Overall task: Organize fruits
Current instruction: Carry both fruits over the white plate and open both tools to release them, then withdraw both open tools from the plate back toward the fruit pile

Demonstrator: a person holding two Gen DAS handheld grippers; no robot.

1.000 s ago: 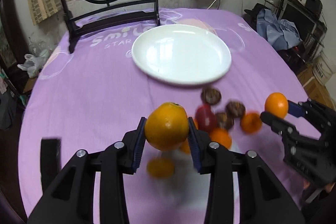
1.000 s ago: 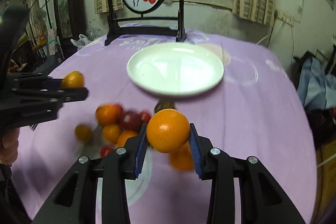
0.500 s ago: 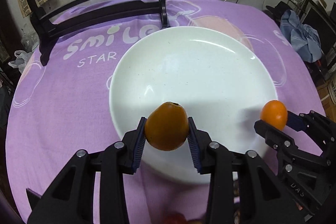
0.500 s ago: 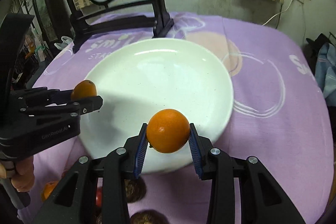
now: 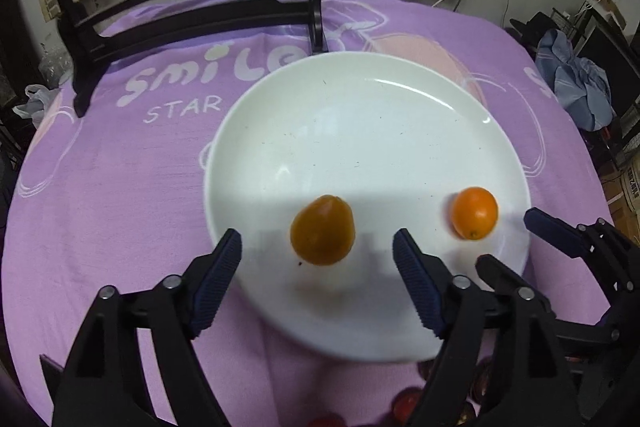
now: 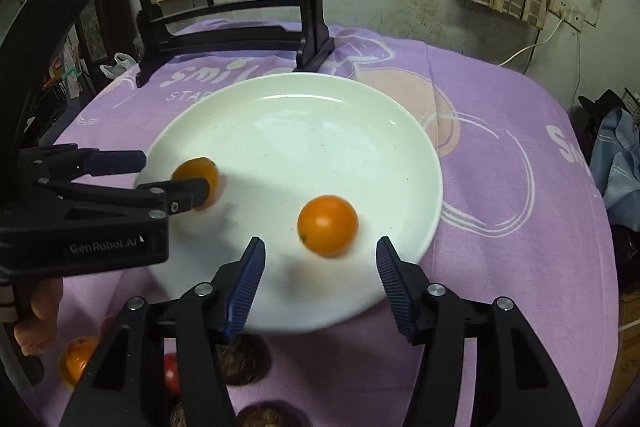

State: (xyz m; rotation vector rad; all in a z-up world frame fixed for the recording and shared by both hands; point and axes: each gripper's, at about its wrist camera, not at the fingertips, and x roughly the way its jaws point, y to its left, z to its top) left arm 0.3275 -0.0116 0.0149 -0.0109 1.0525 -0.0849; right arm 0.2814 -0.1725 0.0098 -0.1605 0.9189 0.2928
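Note:
A white plate (image 5: 360,131) lies on the purple tablecloth. A dull orange fruit (image 5: 322,230) sits on the plate's near part, just ahead of my open left gripper (image 5: 318,259). A brighter orange (image 5: 475,213) sits to its right on the plate. In the right wrist view that orange (image 6: 327,225) lies blurred just ahead of my open right gripper (image 6: 320,269), on the plate (image 6: 320,131). The left gripper (image 6: 160,175) shows at the left there, with the dull orange fruit (image 6: 198,175) between its fingers, jaws apart.
A black wooden stand (image 6: 248,23) with a round painted panel stands behind the plate. Several loose fruits lie near the table's front edge: an orange (image 6: 78,361), a red one (image 6: 172,373) and brown ones (image 6: 244,359). Blue clothing (image 5: 580,87) lies at the right.
Both grippers opened over the plate and let go of their oranges, which now rest on the plate. Before that both moved forward from the fruit pile to the plate.

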